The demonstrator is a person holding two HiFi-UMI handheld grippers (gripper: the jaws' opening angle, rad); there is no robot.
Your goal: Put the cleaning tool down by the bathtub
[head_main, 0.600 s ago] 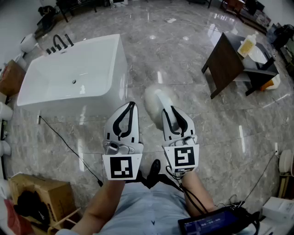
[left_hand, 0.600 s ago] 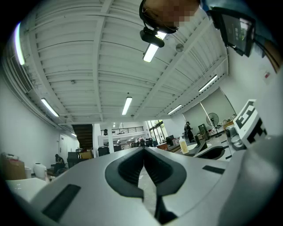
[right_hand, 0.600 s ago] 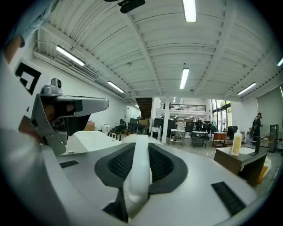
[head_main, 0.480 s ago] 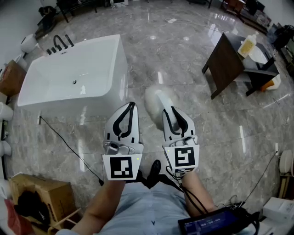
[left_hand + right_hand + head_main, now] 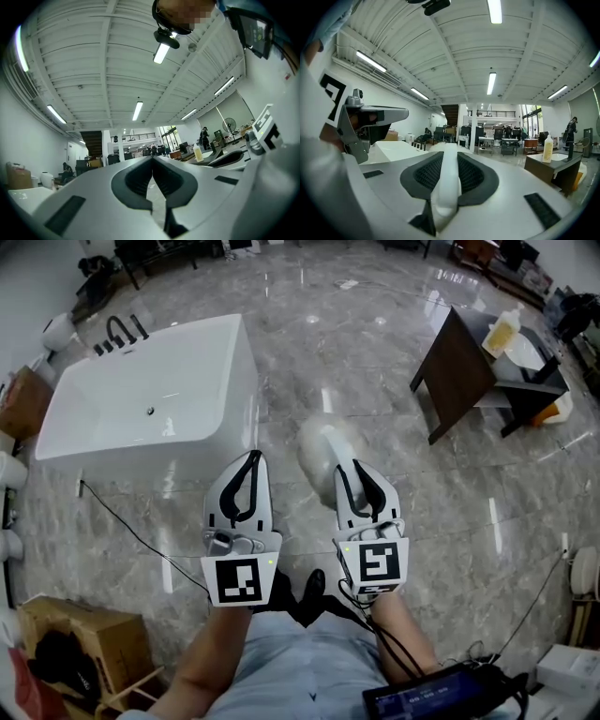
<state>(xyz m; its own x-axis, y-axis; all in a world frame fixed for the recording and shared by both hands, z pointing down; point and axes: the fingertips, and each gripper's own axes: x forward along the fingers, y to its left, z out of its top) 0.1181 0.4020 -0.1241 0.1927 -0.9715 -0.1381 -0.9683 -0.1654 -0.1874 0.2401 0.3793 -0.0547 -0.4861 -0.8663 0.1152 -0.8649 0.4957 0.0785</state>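
The cleaning tool (image 5: 326, 441) is off the floor, its white handle (image 5: 446, 185) clamped between the jaws of the right tool (image 5: 351, 465), which stand fairly wide and press on it from both sides. Its pale, fluffy head sticks out past the jaw tips and, in the head view, hangs over the marble floor (image 5: 375, 362) near the closest right corner of the bathtub (image 5: 246, 390), apart from the tub wall. The left tool (image 5: 254, 456) is level with the right one and just beside it; its jaws meet at the tips (image 5: 152, 158) with nothing between them. The white bathtub has straight, square-cornered edges, with a black faucet (image 5: 122, 329) at its far end. A dark desk (image 5: 459, 371) carrying a yellowish bottle (image 5: 503, 334) stands well apart to the right, and a wide strip of shiny floor lies between it and the bathtub. A thin black cable (image 5: 131, 529) runs across the floor from the tub's near side toward the person, and a cardboard box (image 5: 80, 624) sits at the lower left.
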